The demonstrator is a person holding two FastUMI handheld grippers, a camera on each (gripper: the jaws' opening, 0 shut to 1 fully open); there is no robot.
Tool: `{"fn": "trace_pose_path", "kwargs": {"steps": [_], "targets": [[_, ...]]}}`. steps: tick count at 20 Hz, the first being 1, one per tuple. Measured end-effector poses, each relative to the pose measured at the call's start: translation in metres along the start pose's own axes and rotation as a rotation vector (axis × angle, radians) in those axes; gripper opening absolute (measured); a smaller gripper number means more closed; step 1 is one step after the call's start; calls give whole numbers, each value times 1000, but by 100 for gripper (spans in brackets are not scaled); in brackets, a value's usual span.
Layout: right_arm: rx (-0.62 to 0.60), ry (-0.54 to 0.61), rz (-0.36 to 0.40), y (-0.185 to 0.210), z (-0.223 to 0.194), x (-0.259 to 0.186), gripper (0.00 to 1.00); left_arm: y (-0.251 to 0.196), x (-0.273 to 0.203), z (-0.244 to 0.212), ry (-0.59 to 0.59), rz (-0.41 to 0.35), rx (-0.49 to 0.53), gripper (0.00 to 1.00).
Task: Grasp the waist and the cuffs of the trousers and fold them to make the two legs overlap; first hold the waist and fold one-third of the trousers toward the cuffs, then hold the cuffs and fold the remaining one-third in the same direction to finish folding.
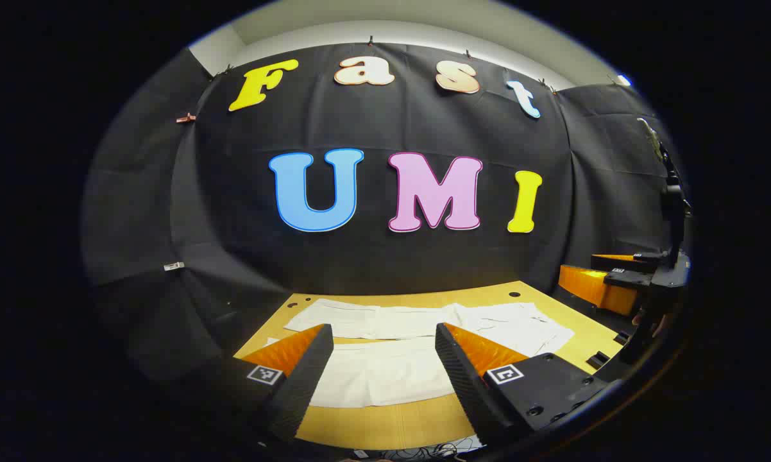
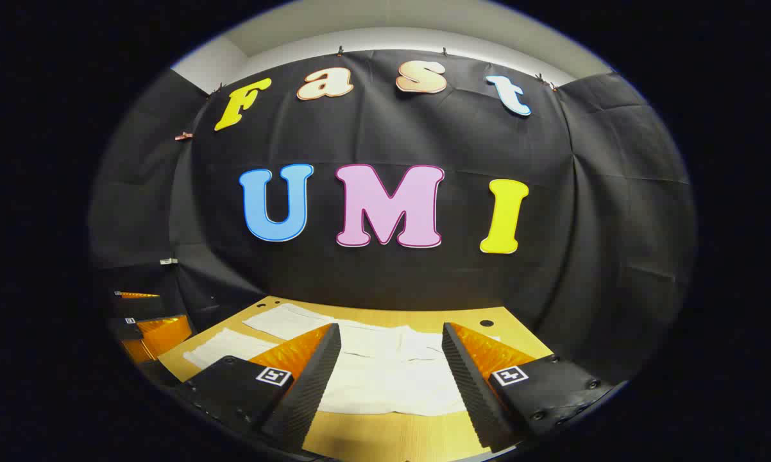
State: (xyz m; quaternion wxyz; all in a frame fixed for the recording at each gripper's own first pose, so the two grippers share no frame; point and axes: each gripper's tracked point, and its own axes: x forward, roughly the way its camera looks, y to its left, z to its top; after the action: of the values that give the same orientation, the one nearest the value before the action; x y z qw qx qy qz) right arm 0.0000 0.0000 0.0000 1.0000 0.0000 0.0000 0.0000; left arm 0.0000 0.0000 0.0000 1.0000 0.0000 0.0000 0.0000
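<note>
White trousers (image 1: 424, 340) spread flat on wooden table (image 1: 571, 369), lower centre of both views. Left gripper (image 1: 383, 366) fingers spread, above near trouser edge, holding nothing. Right gripper (image 2: 390, 369) likewise spread, empty; also visible at right edge of left gripper view.
</note>
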Motion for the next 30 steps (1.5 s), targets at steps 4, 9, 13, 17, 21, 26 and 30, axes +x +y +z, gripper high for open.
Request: {"fn": "trace_pose_path", "kwargs": {"steps": [4, 9, 13, 17, 21, 26, 30], "targets": [[28, 23, -14, -13, -8, 30, 97, 7, 28, 6, 4, 34, -4, 99], [66, 40, -33, -27, -13, 51, 97, 13, 55, 6, 12, 59, -6, 100], [45, 39, -37, -35, -14, 60, 97, 14, 67, 5, 17, 59, 6, 99], [76, 74, 5, -31, -27, 68, 97, 20, 72, 3, 18, 73, 33, 99], [27, 87, -6, -46, -34, 83, 98, 27, 76, -3, 29, 91, 61, 99], [-75, 105, 17, -80, -44, 109, 97, 37, 79, -17, 64, 121, 39, 99], [-295, 141, 57, -114, -66, 127, 97, 46, 83, -28, 98, 148, 33, 99]]}}
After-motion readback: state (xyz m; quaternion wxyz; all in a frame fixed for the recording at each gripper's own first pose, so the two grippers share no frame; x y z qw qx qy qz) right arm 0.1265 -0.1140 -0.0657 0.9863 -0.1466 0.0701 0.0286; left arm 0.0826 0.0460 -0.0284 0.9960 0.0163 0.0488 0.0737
